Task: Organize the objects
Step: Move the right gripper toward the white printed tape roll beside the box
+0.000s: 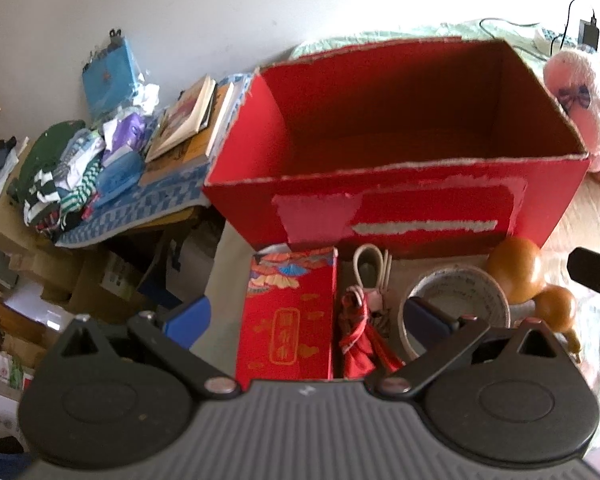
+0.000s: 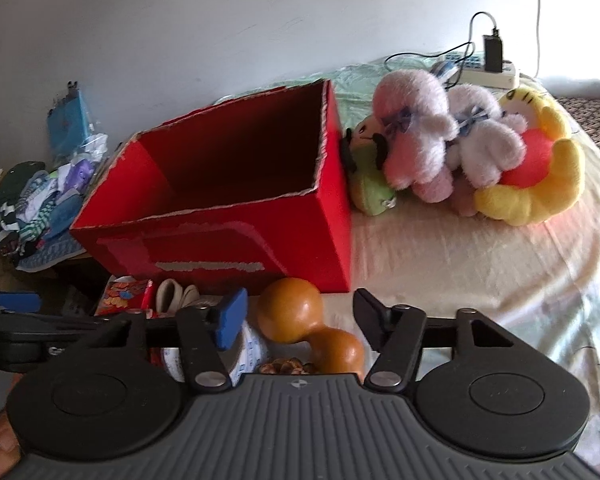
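An open, empty red cardboard box (image 1: 400,196) (image 2: 236,236) stands on the bed. In front of it lie a red patterned packet (image 1: 290,316) (image 2: 126,292), a red tassel charm (image 1: 358,336), a tape roll (image 1: 456,300) (image 2: 248,354) and a brown gourd (image 1: 518,270) (image 2: 296,314). My left gripper (image 1: 306,322) is open above the packet and charm, holding nothing. My right gripper (image 2: 300,324) is open too, its fingers either side of the gourd, above it. The left gripper's blue fingertip (image 2: 16,301) shows at the left of the right wrist view.
Plush toys (image 2: 460,148) (image 1: 584,108) are piled right of the box. A side table (image 1: 140,204) at left holds books (image 1: 192,120) and clothes (image 1: 64,176). A power strip with a charger (image 2: 488,68) lies at the bed's far edge. Cardboard boxes (image 1: 80,280) sit on the floor.
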`<state>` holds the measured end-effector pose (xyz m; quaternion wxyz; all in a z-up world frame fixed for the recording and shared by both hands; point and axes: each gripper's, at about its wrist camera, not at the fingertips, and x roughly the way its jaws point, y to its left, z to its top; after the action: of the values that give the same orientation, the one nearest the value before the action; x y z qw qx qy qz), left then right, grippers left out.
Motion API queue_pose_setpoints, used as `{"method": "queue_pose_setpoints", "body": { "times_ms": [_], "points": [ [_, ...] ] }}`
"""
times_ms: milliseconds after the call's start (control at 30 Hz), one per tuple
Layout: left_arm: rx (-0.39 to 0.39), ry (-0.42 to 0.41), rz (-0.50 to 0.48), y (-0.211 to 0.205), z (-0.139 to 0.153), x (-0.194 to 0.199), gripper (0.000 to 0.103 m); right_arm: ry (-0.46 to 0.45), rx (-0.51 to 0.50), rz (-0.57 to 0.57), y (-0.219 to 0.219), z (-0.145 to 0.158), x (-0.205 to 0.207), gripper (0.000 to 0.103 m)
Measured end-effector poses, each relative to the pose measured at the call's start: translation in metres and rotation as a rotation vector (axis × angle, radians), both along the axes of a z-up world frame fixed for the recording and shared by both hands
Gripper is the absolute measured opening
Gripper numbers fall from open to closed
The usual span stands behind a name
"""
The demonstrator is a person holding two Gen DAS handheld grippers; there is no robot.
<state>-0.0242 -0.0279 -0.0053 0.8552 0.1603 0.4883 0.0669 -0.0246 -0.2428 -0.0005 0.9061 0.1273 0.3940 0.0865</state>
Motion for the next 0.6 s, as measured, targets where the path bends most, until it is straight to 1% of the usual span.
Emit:
{"method": "queue_pose_setpoints", "body": {
  "times_ms": [67,167,200,300,333,367,400,433,500,533,567,600],
  "points": [
    [0.01,0.004,-0.001,0.0,-0.005,0.0,0.102,0.007,0.019,0.019,0.001,-0.003,0.001,0.055],
    [0.014,0.044,-0.005,0.001,-0.012,0.001,0.102,0.011,0.039,0.051,0.005,-0.007,0.002,0.048],
    [0.005,0.051,-0.006,0.001,-0.014,0.002,0.102,0.009,0.047,0.062,0.007,-0.007,0.002,0.047],
    [-0.018,0.068,-0.011,0.003,-0.02,0.004,0.1,0.0,0.021,0.092,0.015,-0.011,0.004,0.046],
    [-0.029,0.062,-0.012,0.004,-0.023,0.005,0.1,-0.001,0.016,0.103,0.017,-0.012,0.004,0.046],
    [-0.039,0.066,-0.012,0.005,-0.024,0.007,0.1,0.003,0.005,0.113,0.019,-0.013,0.006,0.044],
    [-0.055,0.068,-0.015,0.006,-0.025,0.008,0.099,0.01,-0.002,0.124,0.021,-0.014,0.007,0.041],
    [-0.09,0.089,-0.021,0.008,-0.026,0.009,0.098,0.016,-0.006,0.136,0.022,-0.016,0.008,0.04],
    [-0.139,0.115,-0.029,0.012,-0.029,0.012,0.095,0.025,-0.02,0.147,0.024,-0.02,0.011,0.038],
    [-0.14,0.105,-0.032,0.013,-0.032,0.014,0.093,0.028,-0.024,0.153,0.026,-0.022,0.012,0.038],
    [-0.158,0.109,-0.036,0.016,-0.035,0.015,0.088,0.034,-0.025,0.159,0.027,-0.024,0.014,0.036],
    [-0.183,0.123,-0.041,0.017,-0.037,0.016,0.08,0.039,-0.026,0.161,0.027,-0.026,0.015,0.032]
  ]
}}
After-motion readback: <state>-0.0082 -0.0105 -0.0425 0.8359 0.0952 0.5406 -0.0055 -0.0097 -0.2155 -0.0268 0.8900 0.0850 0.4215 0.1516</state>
